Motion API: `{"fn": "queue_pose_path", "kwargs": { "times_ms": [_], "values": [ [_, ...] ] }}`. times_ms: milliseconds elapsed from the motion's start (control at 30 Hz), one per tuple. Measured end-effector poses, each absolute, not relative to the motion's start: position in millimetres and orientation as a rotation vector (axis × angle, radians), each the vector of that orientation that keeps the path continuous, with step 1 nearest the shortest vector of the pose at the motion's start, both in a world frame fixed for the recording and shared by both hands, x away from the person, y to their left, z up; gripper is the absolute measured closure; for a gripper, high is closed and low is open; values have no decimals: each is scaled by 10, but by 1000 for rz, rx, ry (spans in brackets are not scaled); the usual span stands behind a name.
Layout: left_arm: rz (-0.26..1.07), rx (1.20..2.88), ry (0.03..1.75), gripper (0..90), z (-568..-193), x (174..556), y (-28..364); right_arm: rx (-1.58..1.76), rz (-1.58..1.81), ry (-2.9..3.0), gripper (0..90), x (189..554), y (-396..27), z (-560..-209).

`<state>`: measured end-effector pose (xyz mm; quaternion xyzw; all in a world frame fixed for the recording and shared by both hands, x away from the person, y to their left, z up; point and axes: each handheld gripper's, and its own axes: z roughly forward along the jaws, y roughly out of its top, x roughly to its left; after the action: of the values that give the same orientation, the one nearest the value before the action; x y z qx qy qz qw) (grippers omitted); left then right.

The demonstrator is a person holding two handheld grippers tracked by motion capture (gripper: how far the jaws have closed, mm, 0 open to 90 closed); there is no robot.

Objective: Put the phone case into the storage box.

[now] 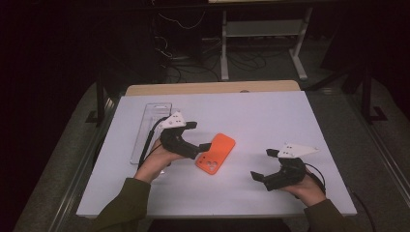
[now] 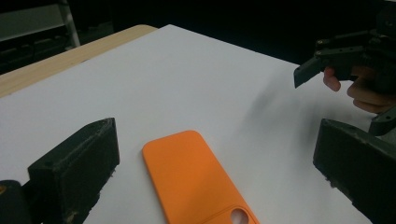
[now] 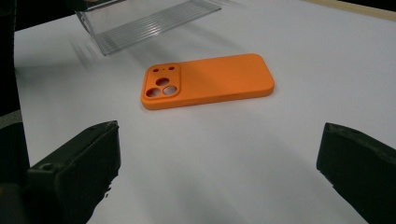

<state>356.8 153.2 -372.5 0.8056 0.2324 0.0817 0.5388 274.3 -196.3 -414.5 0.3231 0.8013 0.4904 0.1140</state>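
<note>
A: Start big. What's on the table (image 1: 270, 121)?

B: A white board covers most of it. At the left lies a clear plastic tray (image 1: 147, 126), and near the middle, just right of it, an orange phone case (image 1: 215, 153) lies flat, back up, with its camera cut-outs at the end nearer the person.

A: And the two tools?

B: The left gripper (image 1: 199, 135) sits right at the case's left edge, jaws spread wide; in the left gripper view the case (image 2: 196, 179) lies on the board between them, not yet held. The right gripper (image 1: 264, 165) hovers well apart, to the right of the case, jaws also spread wide and holding nothing.

A: What could go wrong from here?

B: I'd guess the case is the target. It's thin and lies flush on a smooth board, so jaws closing on it from the side could skid it away or tip it up rather than catch it. A shove to the left might knock it into the tray.

A: How are the hands set?

B: The left hand (image 1: 157, 157) reaches in from below, tool angled right and forward toward the case. The right hand (image 1: 303, 186) is low near the front edge, tool pointing left at the case (image 3: 208, 80).
</note>
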Motion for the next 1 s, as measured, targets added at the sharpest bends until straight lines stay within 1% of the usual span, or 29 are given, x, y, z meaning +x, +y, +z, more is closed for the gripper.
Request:
{"fn": "queue_pose_path", "kwargs": {
  "times_ms": [800,1000],
  "values": [
    [196,1927,547,0,-3770,3768,1236,951,1444,2342,0,2746,-1975,-4141],
    [215,1929,545,20,-3784,3806,1179,949,1447,2343,0,2745,-1976,-4141]
  ]
}}
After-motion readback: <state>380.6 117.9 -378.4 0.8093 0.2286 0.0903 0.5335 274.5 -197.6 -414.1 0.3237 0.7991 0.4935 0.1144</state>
